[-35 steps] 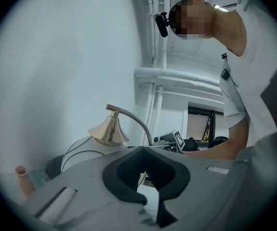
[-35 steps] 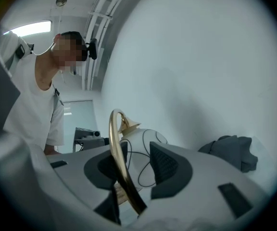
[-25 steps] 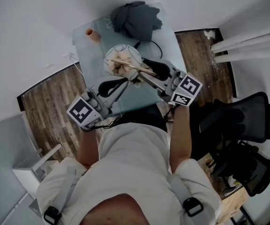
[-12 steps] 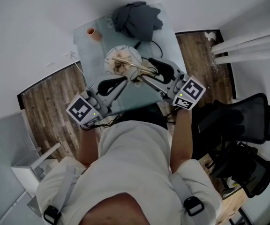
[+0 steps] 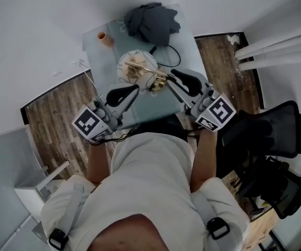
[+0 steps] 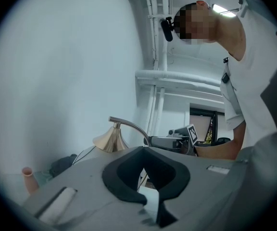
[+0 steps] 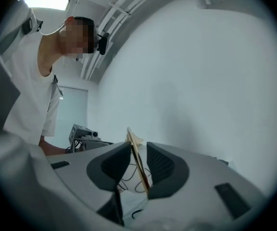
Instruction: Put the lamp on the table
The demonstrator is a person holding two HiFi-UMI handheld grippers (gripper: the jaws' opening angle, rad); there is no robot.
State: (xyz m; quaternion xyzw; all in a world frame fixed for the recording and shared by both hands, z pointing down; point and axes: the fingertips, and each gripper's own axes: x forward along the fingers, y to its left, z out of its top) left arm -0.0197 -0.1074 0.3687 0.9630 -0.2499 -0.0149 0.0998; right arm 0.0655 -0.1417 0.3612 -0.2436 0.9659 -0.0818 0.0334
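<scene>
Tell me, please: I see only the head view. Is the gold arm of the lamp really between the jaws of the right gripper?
Observer: Yes. In the right gripper view the gold arm stands slanted between the right gripper's jaws, which have just been closing, and seems to touch both pads.
Operator: And the left gripper?
Observer: Its own view shows the left gripper shut, with nothing between the jaws.
Operator: How does the shade hang?
Observer: In the left gripper view the gold shade opens downward, and the arm curves from its top.
</scene>
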